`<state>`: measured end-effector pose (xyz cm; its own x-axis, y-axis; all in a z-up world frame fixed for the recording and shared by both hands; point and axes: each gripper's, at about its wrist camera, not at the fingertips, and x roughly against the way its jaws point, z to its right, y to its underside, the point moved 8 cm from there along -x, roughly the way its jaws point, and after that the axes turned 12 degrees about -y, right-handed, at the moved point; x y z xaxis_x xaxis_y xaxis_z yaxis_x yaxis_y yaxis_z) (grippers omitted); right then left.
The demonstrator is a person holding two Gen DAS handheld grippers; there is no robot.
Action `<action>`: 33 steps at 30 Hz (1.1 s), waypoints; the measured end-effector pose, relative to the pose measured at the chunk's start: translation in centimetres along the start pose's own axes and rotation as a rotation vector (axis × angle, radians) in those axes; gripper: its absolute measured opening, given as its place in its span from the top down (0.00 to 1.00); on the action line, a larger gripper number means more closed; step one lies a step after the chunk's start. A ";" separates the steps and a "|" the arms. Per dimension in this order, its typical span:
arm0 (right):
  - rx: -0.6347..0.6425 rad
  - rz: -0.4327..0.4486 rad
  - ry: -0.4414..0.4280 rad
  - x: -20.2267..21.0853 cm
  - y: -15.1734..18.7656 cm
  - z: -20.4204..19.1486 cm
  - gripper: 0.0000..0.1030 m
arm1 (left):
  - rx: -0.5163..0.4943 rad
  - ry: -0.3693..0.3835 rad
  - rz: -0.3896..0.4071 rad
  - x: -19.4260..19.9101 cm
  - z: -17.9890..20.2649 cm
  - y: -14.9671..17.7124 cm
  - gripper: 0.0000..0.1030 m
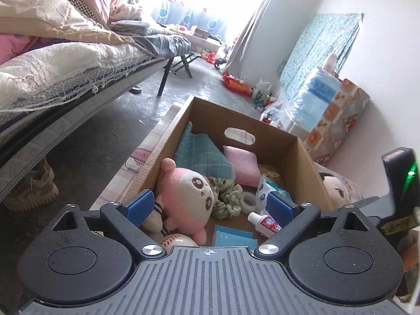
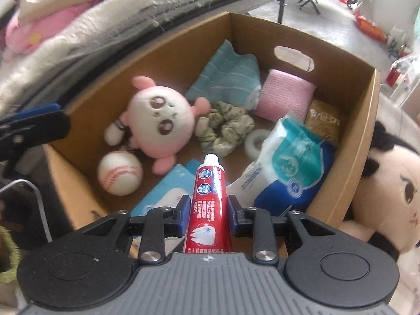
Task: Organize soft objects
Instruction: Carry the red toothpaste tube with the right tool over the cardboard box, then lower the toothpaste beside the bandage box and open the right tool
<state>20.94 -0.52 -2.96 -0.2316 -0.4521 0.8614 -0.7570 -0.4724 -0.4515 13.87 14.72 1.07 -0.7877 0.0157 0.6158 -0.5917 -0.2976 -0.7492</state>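
Observation:
A cardboard box (image 2: 349, 183) holds a pink plush (image 2: 160, 123), a teal cloth (image 2: 228, 76), a pink sponge pad (image 2: 286, 94), a green scrunchie (image 2: 225, 128), a baseball (image 2: 119, 174) and a tissue pack (image 2: 288, 162). My right gripper (image 2: 207, 210) is shut on a red toothpaste tube (image 2: 208, 204) over the box's near edge. My left gripper (image 1: 210, 207) is open above the box, its pads either side of the pink plush (image 1: 186, 197) and scrunchie (image 1: 225, 197). The toothpaste tube (image 1: 265, 223) shows beside its right pad.
A black-haired doll (image 2: 393, 197) lies outside the box on the right. A bed with heaped blankets (image 1: 52, 60) runs along the left. Bags and bottles (image 1: 249, 89) clutter the floor by the far wall. A tape roll (image 2: 256, 141) and blue packets (image 2: 168, 191) lie in the box.

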 end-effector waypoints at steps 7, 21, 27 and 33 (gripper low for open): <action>-0.008 -0.244 0.020 -3.3 0.4 0.7 0.68 | 0.005 0.021 -0.009 -0.2 -0.4 0.0 0.09; 0.007 -0.242 0.042 -2.3 -1.1 0.9 0.73 | 0.037 0.014 -0.023 -0.7 -1.7 0.0 0.09; 0.039 -0.077 -0.030 -1.4 -5.6 0.0 0.73 | 0.033 0.013 -0.017 -0.5 -1.7 -0.2 0.09; 0.013 -0.176 -0.152 -5.6 -5.7 -0.6 0.73 | 0.028 0.000 -0.027 -0.6 -1.7 -0.3 0.09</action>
<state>26.16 5.19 -5.11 -0.0011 -0.4705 0.8824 -0.7695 -0.5632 -0.3013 14.27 16.40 0.50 -0.7713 0.0246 0.6359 -0.6081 -0.3233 -0.7250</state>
